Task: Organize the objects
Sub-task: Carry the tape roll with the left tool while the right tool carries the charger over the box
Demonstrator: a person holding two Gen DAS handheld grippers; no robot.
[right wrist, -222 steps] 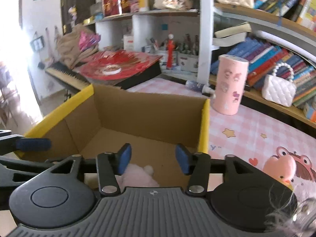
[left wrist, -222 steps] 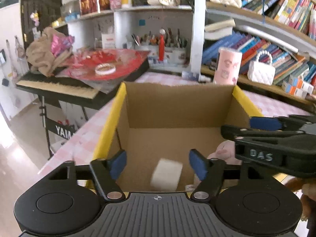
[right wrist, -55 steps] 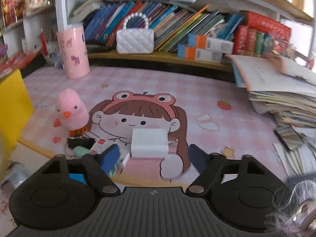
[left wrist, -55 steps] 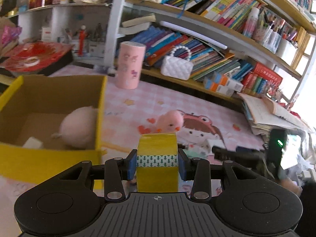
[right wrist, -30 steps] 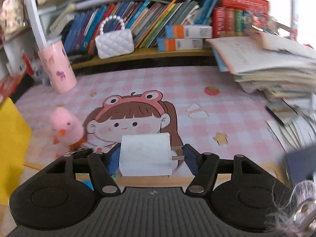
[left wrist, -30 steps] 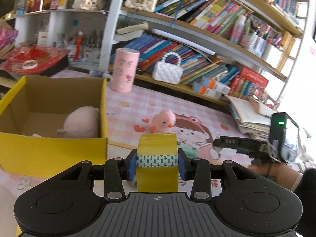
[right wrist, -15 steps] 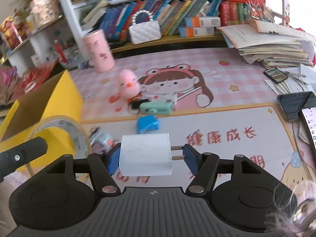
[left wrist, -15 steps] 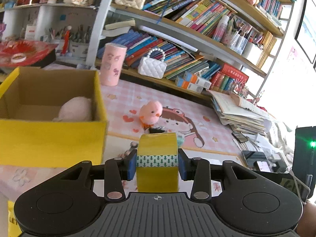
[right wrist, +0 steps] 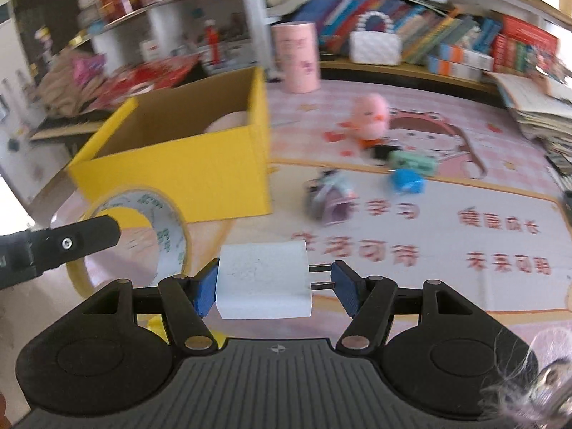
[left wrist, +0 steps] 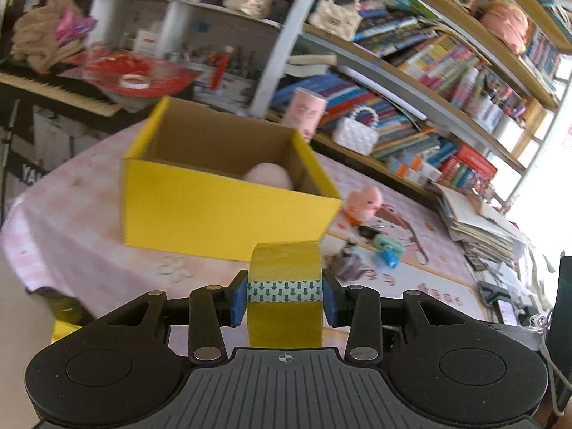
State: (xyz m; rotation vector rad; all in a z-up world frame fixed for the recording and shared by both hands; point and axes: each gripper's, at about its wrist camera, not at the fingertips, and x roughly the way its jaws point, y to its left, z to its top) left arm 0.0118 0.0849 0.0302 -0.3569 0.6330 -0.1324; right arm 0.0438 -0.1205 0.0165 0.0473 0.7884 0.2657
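I am in the carrying step of tidying: each tool holds one thing, and both are on their way to the yellow box.

My left tool is closed on a roll of yellow tape. The roll stands on edge between the two blue pads, which press its flat sides. From this camera the box sits ahead and a little to the left, its near wall facing me, well apart from the roll. Its open top faces up, and a pale pink soft toy shows inside against the right wall.

My right tool is closed on a white charger plug. The left pad presses the white body, and the right pad bears on the tips of the two metal prongs. From this camera the box lies ahead and to the left, and the left tool's arm with the tape roll sits between me and the box.

Next, I judge, both tools must rise above the box rim and move forward over the opening before either lets go. The left one is nearer and should go first, so the two do not meet above the box. The plug is gripped by its prong tips, so I would move it gently.

Left on the worktop are a pink chick toy, a green item, a blue item and a greyish item, all too blurred to name.
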